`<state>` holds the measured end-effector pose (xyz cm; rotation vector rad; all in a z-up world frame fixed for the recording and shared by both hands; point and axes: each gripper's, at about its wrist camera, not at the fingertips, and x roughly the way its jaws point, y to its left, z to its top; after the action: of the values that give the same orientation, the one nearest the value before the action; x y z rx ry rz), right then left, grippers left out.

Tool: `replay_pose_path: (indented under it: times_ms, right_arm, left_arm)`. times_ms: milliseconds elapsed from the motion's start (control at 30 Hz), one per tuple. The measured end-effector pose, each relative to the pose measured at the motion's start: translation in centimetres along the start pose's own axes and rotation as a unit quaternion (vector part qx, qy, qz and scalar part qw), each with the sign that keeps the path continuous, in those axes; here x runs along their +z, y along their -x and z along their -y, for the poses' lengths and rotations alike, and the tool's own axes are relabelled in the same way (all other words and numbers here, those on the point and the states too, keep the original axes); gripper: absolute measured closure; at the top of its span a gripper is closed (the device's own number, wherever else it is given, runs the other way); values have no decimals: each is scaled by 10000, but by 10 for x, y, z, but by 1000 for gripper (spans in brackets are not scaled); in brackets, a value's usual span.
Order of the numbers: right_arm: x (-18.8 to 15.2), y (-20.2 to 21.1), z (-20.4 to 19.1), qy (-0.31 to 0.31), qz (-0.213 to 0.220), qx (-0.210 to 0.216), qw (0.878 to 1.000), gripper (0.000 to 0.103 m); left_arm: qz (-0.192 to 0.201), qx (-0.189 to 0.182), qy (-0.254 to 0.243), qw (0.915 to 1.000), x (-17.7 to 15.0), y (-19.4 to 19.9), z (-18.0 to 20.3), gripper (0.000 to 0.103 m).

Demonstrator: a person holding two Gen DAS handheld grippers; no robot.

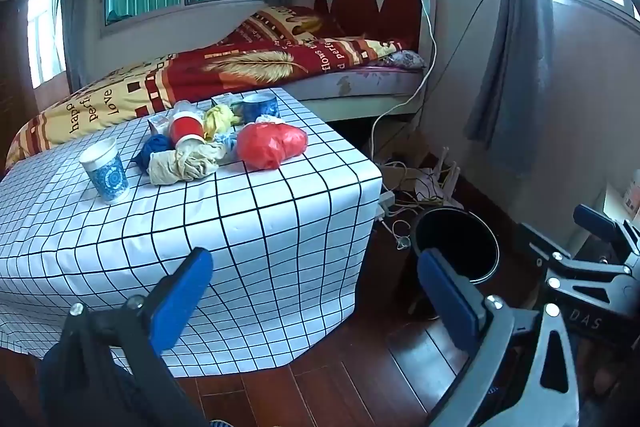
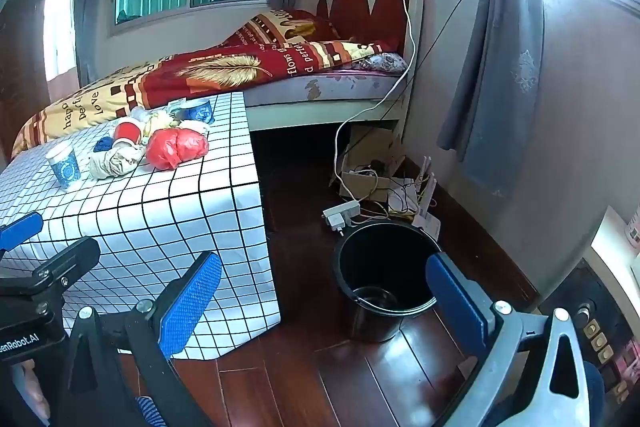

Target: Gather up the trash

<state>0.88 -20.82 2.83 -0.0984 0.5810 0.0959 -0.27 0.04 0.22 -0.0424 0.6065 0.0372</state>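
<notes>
A black bin (image 2: pixel 386 269) is seen standing on the wooden floor (image 2: pixel 304 367) beside the surface (image 2: pixel 168 223), its contents not discernible. On the checked cloth, a red bag (image 2: pixel 176 147), crumpled rags (image 2: pixel 114 161) and paper cups (image 2: pixel 63 165) are gathered. Left hand-held gripper (image 1: pixel 316 291) and right hand-held gripper (image 2: pixel 324 299) are held spread wide, empty. A bed (image 2: pixel 248 75) is shown behind
</notes>
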Motion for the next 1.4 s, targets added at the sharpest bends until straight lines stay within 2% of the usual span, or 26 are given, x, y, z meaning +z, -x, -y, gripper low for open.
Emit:
replay_pose_path:
  times_ms: [1400]
  right_arm:
    - [2, 3, -7, 75, -1, 56, 10000, 0]
  left_arm:
    - [78, 88, 8, 9999, 0, 3, -7, 0]
